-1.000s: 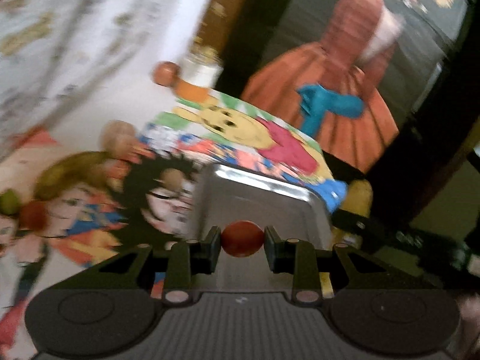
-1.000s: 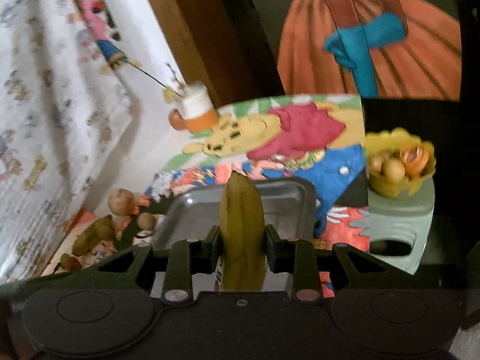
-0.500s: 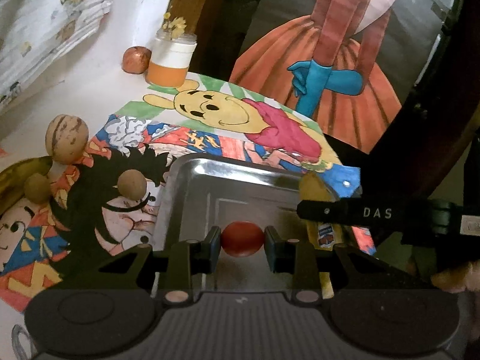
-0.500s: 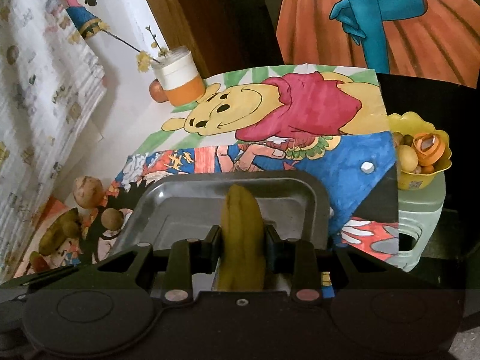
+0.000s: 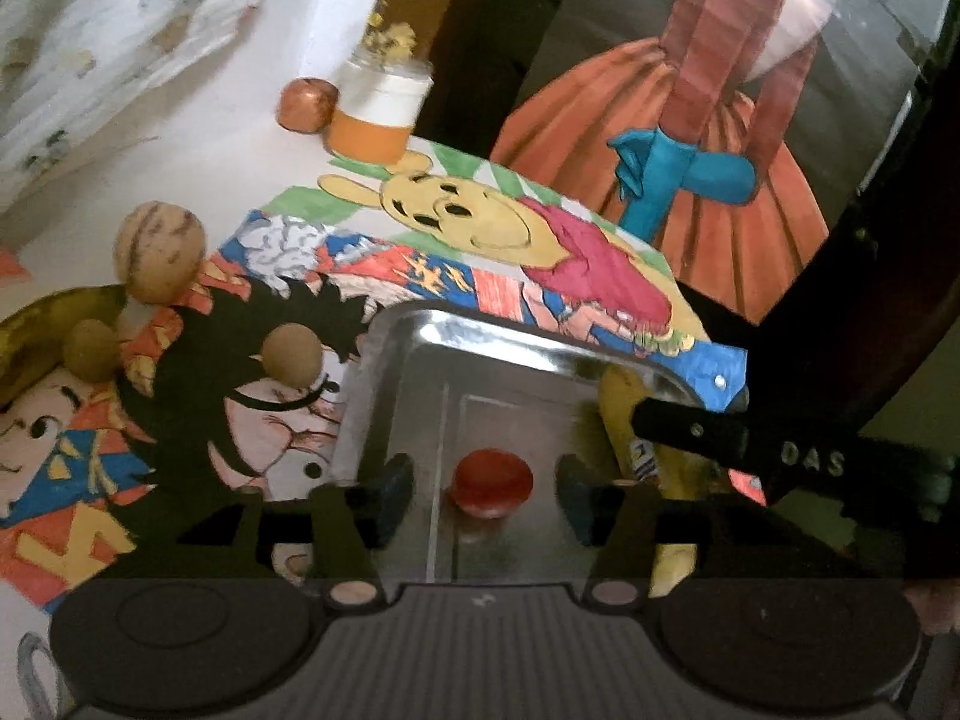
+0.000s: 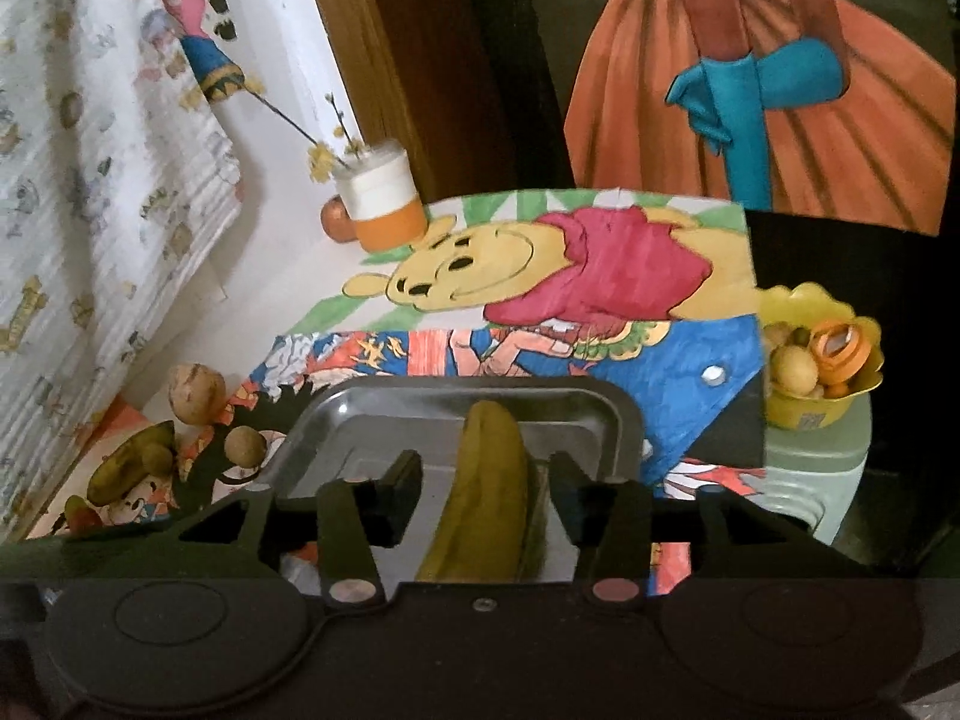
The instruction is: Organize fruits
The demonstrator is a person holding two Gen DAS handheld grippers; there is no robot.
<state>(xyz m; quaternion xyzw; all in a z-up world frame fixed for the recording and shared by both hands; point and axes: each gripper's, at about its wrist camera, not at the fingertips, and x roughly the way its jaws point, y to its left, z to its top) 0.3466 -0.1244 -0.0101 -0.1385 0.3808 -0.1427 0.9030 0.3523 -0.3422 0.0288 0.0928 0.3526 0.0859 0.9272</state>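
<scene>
While both tools' jaws are opening, red fruit (image 5: 492, 482) and banana (image 6: 486, 498) in metal tray (image 6: 612, 420).

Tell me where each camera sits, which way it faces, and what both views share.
Left wrist: on the left gripper, looking forward and down into the metal tray; its jaws are opening around a red fruit.
Right wrist: on the right gripper, facing the same tray; its jaws are opening, clear of the banana.
Shared: tray, banana, orange-and-white jar.

Red fruit (image 5: 492, 480) and yellow-green banana (image 6: 486, 504) on silver tray (image 6: 612, 420).
</scene>
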